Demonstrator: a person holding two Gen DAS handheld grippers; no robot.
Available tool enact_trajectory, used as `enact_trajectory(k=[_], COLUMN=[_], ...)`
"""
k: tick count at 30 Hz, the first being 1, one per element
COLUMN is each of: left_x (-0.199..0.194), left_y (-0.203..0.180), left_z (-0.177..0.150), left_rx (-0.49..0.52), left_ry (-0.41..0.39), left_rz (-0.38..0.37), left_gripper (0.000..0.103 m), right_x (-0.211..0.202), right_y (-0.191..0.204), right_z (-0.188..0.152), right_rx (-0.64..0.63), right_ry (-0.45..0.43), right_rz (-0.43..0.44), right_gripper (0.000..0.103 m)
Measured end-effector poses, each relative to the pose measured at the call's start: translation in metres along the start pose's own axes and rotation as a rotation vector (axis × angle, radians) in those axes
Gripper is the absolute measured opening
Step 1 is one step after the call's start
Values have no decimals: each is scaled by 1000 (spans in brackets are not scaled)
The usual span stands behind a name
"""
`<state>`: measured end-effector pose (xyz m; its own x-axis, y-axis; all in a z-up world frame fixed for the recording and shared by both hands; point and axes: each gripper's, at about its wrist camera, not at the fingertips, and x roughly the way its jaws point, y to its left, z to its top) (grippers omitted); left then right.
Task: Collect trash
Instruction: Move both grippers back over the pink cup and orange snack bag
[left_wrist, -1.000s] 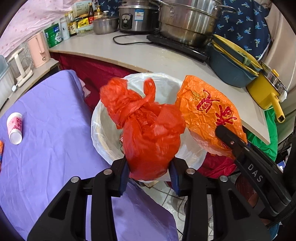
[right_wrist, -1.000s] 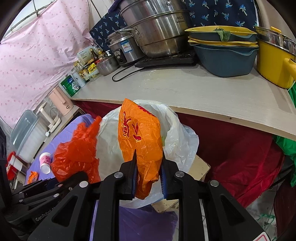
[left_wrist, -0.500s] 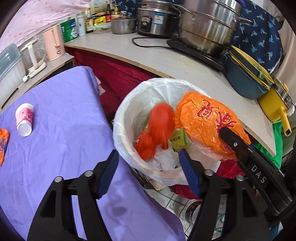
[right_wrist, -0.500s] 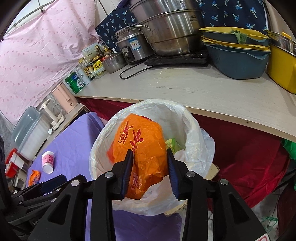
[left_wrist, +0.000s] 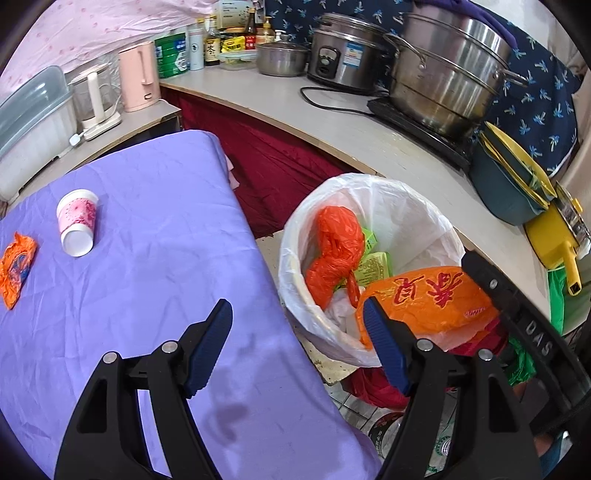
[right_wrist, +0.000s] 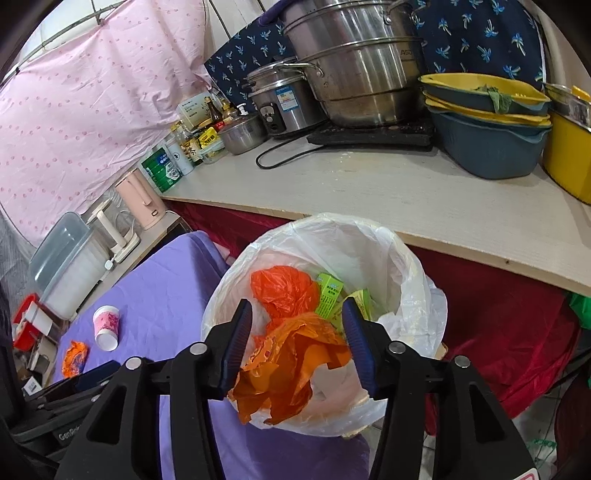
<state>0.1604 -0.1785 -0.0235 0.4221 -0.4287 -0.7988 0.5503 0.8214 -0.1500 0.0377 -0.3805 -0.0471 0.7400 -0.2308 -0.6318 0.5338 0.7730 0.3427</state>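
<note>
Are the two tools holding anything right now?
No. Both the left tool and the right tool are open; the orange bag lies on the bin's rim, seemingly loose between the right tool's fingers.

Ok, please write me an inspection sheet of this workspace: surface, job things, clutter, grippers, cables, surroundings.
Surface: purple cloth on the table, wrinkled.
Job's things: red bag and orange bag in the lined bin; paper cup on its side and orange wrapper on the cloth.
Clutter: green cartons in the bin.
Grippers: left gripper open, empty; right gripper open over the bin.
Cables: black cord on the counter.
Surroundings: steel pots, rice cooker, pink kettle.
</note>
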Motion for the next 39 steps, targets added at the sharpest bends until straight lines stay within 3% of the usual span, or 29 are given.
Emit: enact_trajectory(k=[4, 8, 24, 30, 39], left_x=[-6, -10, -26, -39, -56], left_y=[10, 21, 55, 77, 139], left_z=[-1, -2, -6, -11, -24], left_rx=[-16, -31, -90, -113, -199], left_ry=[-8, -16, -42, -59, -72], left_rz=[5, 18, 40, 70, 139], left_gripper=[70, 71, 71, 71, 71], right_x=[3, 2, -17, -18, -6], right_y=[7, 12, 50, 83, 145], right_z=[10, 14, 7, -8, -38], right_rx=[-13, -11, -61, -104, -184], right_ry=[-12, -39, -51, -26, 31], right_rz=[-15, -21, 36, 76, 140], right_gripper=[55, 71, 72, 72, 72])
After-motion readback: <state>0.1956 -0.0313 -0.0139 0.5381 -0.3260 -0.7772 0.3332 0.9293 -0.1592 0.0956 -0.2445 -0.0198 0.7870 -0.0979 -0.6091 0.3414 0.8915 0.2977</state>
